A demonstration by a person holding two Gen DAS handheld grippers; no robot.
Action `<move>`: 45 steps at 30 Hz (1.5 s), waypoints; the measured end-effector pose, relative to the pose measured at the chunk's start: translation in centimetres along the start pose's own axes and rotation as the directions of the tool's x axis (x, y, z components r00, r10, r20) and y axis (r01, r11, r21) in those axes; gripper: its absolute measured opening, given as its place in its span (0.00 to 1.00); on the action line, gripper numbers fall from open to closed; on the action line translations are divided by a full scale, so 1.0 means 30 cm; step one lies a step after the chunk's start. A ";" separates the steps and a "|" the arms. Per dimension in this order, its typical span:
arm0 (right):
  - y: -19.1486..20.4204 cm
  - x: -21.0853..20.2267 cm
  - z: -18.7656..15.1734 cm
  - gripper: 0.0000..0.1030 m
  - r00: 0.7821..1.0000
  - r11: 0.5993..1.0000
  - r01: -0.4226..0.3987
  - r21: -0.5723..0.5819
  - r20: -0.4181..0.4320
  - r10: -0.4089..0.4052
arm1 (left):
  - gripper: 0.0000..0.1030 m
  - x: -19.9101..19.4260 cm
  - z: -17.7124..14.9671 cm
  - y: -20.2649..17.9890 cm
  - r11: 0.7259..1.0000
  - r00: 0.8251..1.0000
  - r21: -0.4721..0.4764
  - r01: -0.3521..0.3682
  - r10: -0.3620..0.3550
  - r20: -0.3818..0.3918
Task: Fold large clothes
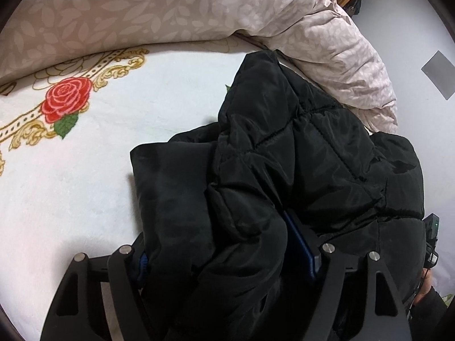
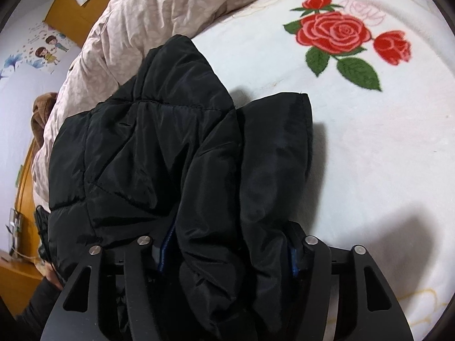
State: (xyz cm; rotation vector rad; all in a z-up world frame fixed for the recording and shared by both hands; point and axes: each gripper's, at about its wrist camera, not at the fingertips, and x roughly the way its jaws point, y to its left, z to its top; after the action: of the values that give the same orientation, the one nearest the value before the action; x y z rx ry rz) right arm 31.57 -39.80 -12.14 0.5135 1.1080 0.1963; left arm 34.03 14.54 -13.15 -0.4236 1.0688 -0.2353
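A black quilted puffer jacket (image 1: 298, 153) lies bunched on a white blanket with red roses (image 1: 85, 170). My left gripper (image 1: 227, 258) is shut on a thick fold of the jacket; its blue pads (image 1: 301, 244) press the fabric from both sides. In the right wrist view the same jacket (image 2: 159, 147) fills the centre, with a sleeve end (image 2: 278, 130) pointing away. My right gripper (image 2: 227, 253) is shut on another thick fold of the jacket, blue pads (image 2: 165, 244) at each side.
A pale leaf-print duvet (image 1: 199, 5) is heaped along the far side of the bed, close behind the jacket. The rose blanket (image 2: 369, 142) stretches to the right. A wooden cabinet (image 2: 79, 8) and a wall with stickers stand at the left.
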 end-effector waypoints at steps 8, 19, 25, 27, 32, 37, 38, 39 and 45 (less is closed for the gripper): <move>0.070 -0.037 -0.001 0.33 0.999 0.998 0.038 -0.043 0.008 -0.038 | 0.41 -0.047 0.001 -0.036 1.000 1.000 0.023 -0.015 0.015 0.016; 0.174 -0.308 -0.114 0.22 0.996 0.995 0.022 -0.097 0.084 -0.014 | 0.28 -0.386 -0.084 -0.142 0.995 0.992 0.098 -0.025 0.012 0.129; 0.163 -0.398 -0.258 0.22 0.997 0.997 -0.007 -0.074 0.077 0.012 | 0.28 -0.500 -0.209 -0.135 0.996 0.991 0.089 -0.015 0.003 0.134; 0.165 -0.414 -0.288 0.22 0.997 0.998 -0.008 -0.070 0.072 0.013 | 0.28 -0.523 -0.245 -0.134 0.996 0.991 0.088 -0.016 0.004 0.130; 0.168 -0.435 -0.330 0.22 0.998 0.998 -0.009 -0.066 0.068 0.013 | 0.28 -0.548 -0.307 -0.135 0.997 0.992 0.075 -0.013 0.003 0.129; 0.172 -0.461 -0.348 0.22 0.997 0.997 -0.013 -0.075 0.072 0.018 | 0.28 -0.573 -0.328 -0.141 0.997 0.992 0.071 -0.014 0.005 0.130; 0.175 -0.462 -0.343 0.22 0.997 0.997 -0.014 -0.077 0.074 0.020 | 0.28 -0.574 -0.323 -0.143 0.997 0.991 0.073 -0.014 0.004 0.132; 0.176 -0.463 -0.338 0.22 0.997 0.997 -0.015 -0.079 0.077 0.021 | 0.28 -0.574 -0.316 -0.144 0.997 0.991 0.075 -0.014 0.004 0.134; 0.193 -0.437 -0.273 0.22 0.996 0.996 -0.013 -0.092 0.087 0.021 | 0.28 -0.543 -0.234 -0.156 0.995 0.989 0.093 -0.018 0.004 0.146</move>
State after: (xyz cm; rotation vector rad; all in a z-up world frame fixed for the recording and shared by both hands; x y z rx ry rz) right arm 19.03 -37.59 -1.61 0.4461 1.0045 0.2363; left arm 20.29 15.09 -1.00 -0.3447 0.9123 -0.2406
